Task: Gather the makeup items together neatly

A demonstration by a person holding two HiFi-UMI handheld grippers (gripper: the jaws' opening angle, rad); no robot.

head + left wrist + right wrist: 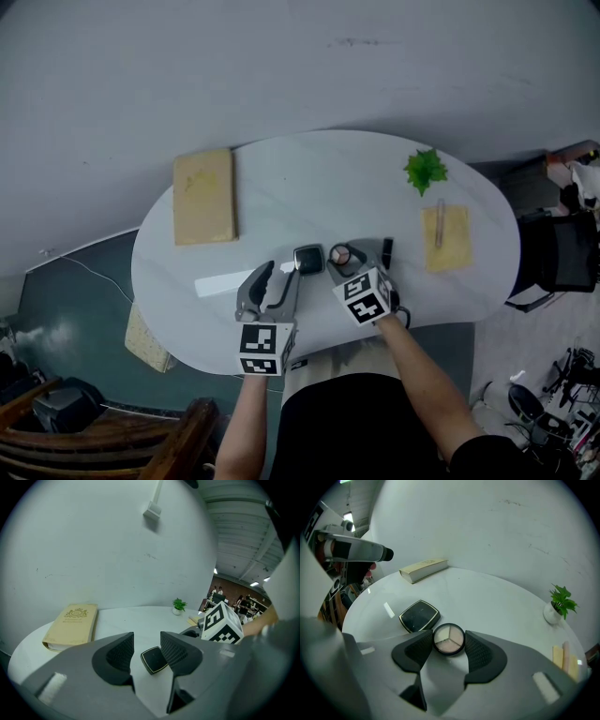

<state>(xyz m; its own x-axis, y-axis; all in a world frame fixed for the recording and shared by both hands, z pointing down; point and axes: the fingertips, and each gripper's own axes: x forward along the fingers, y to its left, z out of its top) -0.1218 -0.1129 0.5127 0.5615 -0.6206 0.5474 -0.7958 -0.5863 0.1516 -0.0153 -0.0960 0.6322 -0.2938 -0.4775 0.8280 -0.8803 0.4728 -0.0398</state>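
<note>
Pinching the palette, right gripper held it at the compact's 4 o'clock, probably to group them; left gripper sat spread.

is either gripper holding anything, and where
The right gripper pinches the round palette by opposite sides of its rim. The left gripper holds nothing; the compact lies free between its jaws.

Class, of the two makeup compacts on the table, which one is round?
The three-shade palette between the right claw's jaws; the black compact beside it is square and closed.
</note>
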